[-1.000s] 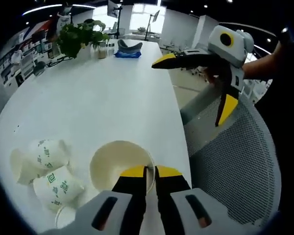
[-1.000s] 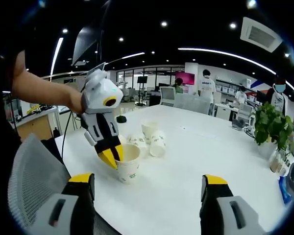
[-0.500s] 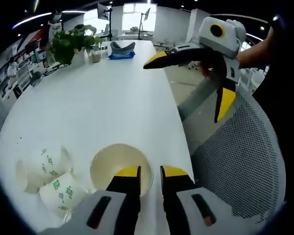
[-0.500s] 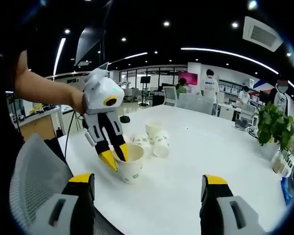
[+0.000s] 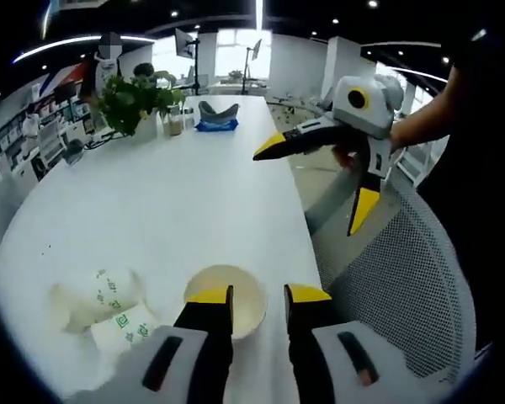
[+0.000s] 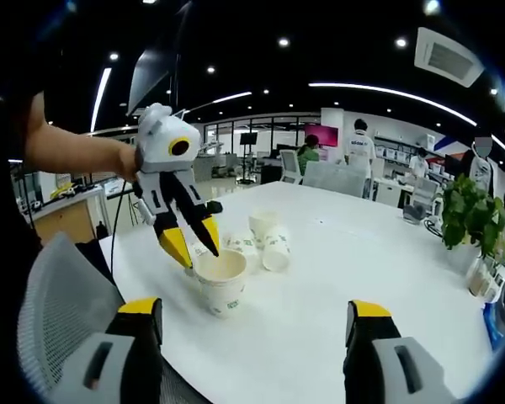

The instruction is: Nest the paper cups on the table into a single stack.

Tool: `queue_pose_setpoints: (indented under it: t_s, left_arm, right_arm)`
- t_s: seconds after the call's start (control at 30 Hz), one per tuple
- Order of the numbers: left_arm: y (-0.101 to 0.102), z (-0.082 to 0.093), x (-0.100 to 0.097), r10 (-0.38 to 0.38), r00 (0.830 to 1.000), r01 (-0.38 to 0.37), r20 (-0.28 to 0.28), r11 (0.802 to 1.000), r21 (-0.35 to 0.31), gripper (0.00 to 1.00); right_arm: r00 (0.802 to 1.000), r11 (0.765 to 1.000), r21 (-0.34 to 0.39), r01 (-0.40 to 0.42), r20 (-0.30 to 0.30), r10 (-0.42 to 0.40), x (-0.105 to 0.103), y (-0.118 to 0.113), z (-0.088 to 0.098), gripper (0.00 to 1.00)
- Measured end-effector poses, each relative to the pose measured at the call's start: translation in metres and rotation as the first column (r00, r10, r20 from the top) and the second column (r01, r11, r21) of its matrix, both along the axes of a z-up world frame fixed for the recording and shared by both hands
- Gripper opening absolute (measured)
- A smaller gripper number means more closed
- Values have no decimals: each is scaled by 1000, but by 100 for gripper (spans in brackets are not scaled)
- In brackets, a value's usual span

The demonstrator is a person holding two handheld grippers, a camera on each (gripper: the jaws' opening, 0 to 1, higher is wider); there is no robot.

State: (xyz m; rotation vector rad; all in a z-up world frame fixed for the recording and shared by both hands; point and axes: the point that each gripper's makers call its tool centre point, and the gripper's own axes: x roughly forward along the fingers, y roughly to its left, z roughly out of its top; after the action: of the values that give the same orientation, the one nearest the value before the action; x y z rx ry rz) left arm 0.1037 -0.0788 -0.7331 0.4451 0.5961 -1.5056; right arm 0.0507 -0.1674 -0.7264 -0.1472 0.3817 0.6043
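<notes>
One paper cup (image 5: pixel 234 288) stands upright near the white table's (image 5: pixel 177 194) right edge; in the right gripper view the same cup (image 6: pixel 221 284) sits left of centre. My left gripper (image 5: pixel 258 296) is open, its yellow tips just above and in front of the rim, holding nothing. From the other side, the left gripper (image 6: pixel 194 244) hovers over the cup with its jaws apart. Several more cups (image 5: pixel 101 296) lie on their sides to the left, and these cups (image 6: pixel 267 239) lie behind the standing one. My right gripper (image 6: pixel 254 310) is wide open and empty, seen as the right gripper (image 5: pixel 316 181) off the table's edge.
A grey mesh chair (image 5: pixel 404 278) stands by the table's near edge. A potted plant (image 5: pixel 135 97) and a blue cloth (image 5: pixel 216 124) sit at the far end of the table. People (image 6: pixel 357 150) stand at desks in the background.
My left gripper let go of the upright cup's rim, opened its jaws and rose off the cup. The cup stays standing on the table. The right gripper stayed open.
</notes>
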Motion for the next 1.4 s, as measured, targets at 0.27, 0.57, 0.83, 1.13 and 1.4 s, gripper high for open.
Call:
queue_pose_setpoints:
  t_s: [0.27,0.57,0.83,1.13,1.4]
  left_arm:
    - [24,28,51,148,985,-142,87,987,-80,31]
    - [52,34,111,297,940,-282,170,954,-106,41]
    - [60,28,133,339,919,-329,202,941,-86,45]
    - [73,15,163,402,893,-396,204,916,-70,41]
    - [72,-5,178,411,891,-410,196,911,-43,39]
  right_arm:
    - [1000,1000,1,1,-2,-1,1,-1,-1,93]
    - [1000,1000,0,8,-3,-8,1,-2,-1,93]
    - [1000,1000,0,15,-8,-15,2,-4,-2,93]
    - [1000,1000,-3,14,-12,-14,2,-3,-3,93]
    - [1000,1000,-7,11,-18,-12,2,-3,-4,92]
